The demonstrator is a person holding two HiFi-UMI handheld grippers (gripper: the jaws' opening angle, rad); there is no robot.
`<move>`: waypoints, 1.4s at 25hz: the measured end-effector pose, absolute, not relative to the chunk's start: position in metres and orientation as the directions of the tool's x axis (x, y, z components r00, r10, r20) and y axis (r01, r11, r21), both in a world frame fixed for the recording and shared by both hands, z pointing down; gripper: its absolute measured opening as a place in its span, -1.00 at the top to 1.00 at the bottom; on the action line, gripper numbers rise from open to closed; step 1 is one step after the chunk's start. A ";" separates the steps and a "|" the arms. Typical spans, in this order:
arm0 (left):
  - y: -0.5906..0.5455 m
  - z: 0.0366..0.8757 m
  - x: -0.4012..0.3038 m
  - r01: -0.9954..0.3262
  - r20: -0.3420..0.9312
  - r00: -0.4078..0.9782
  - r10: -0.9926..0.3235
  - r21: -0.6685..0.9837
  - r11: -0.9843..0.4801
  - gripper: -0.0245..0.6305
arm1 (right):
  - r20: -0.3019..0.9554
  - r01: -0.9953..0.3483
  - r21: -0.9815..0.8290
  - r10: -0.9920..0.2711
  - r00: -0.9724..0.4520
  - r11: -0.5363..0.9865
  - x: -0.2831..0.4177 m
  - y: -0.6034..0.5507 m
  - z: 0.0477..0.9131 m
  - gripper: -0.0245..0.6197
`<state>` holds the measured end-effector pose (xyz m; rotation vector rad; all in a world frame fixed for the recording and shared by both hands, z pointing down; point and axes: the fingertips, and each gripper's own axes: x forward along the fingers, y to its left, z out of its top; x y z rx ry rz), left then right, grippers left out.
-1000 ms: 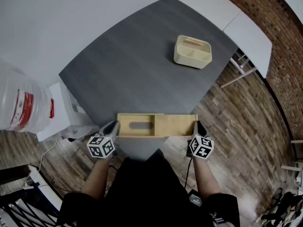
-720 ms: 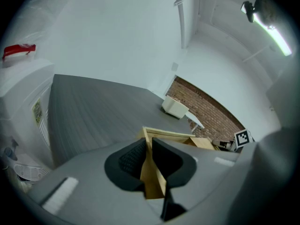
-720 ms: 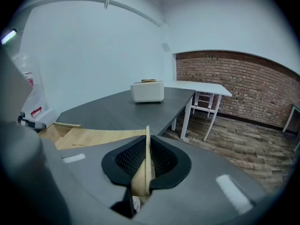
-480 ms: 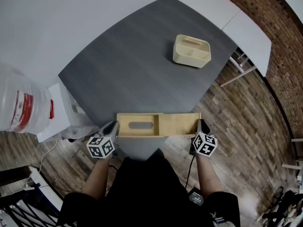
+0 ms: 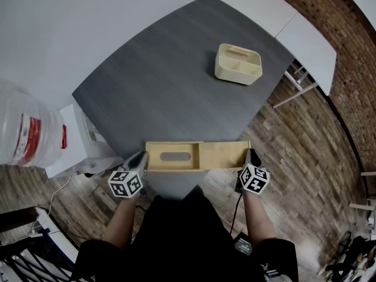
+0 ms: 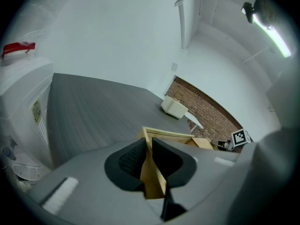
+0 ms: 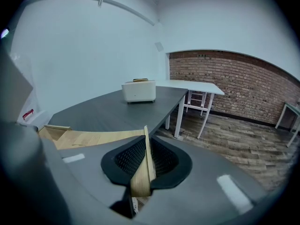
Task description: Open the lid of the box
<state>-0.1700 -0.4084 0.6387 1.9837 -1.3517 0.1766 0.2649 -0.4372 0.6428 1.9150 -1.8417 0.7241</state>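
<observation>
Box at table's near edge

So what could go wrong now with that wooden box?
The right gripper is opening its jaws on the lid, which sticks out past the table edge; it might tip off. The box sits at the table's near corner, so a tug from the left gripper could drag it off.

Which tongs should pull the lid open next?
Right. The right tongs have the sliding lid between them, though they are opening now. The left tongs clamp the wooden box at its other end, likely just steadying it.
</observation>
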 end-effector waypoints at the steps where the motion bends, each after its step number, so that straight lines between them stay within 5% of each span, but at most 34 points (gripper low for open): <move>1: -0.408 0.639 -0.170 -0.855 0.481 0.443 -0.757 0.481 -0.194 0.80 | 0.606 -0.995 -0.075 -0.796 0.007 -0.066 0.265 -0.437 0.643 0.80; 11: -0.408 0.639 -0.168 -0.851 0.480 0.451 -0.753 0.485 -0.201 0.79 | 0.606 -0.990 -0.081 -0.794 0.042 -0.114 0.273 -0.436 0.648 0.76; 17: -0.410 0.639 -0.169 -0.846 0.471 0.457 -0.754 0.491 -0.206 0.79 | 0.574 -0.990 -0.066 -0.816 0.065 -0.126 0.273 -0.437 0.643 0.41; 25: -0.420 0.641 -0.165 -0.851 0.448 0.462 -0.765 0.467 -0.240 0.79 | 0.455 -0.996 -0.034 -0.888 0.062 -0.087 0.259 -0.429 0.599 0.42; 35: -0.403 0.527 -0.186 -0.809 0.090 0.513 -0.854 0.385 -0.445 0.71 | 0.193 -0.988 -0.108 -0.973 -0.128 0.109 0.208 -0.377 0.494 0.60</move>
